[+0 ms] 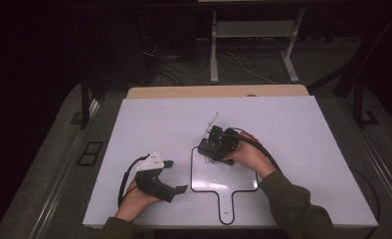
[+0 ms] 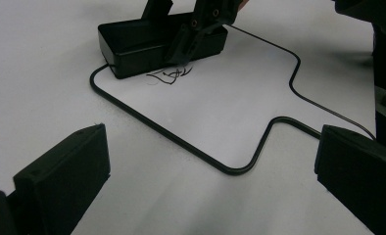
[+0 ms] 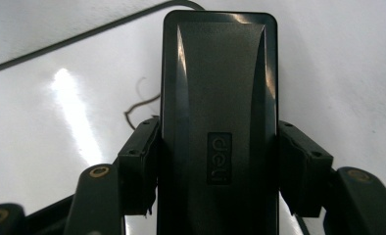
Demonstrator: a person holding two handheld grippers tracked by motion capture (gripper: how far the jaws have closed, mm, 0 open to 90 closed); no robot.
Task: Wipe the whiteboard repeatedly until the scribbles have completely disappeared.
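A black block eraser (image 3: 218, 88) with a raised "deli" mark lies flat between the jaws of my right gripper (image 3: 218, 161), which is shut on its long sides. In the high view the eraser (image 1: 207, 148) rests on the top left corner of a paddle-shaped whiteboard (image 1: 226, 177) with a black rim, under my right gripper (image 1: 218, 142). Thin black scribbles (image 2: 171, 76) sit on the board just beside the eraser (image 2: 132, 46). My left gripper (image 1: 176, 176) rests on the table left of the board, open, with nothing between its jaws (image 2: 210, 171).
The white table top (image 1: 303, 149) reaches well right and far beyond the board. A wooden strip (image 1: 219, 91) runs along its far edge. Behind it are metal stand legs (image 1: 214, 50) and loose cables on the dark floor.
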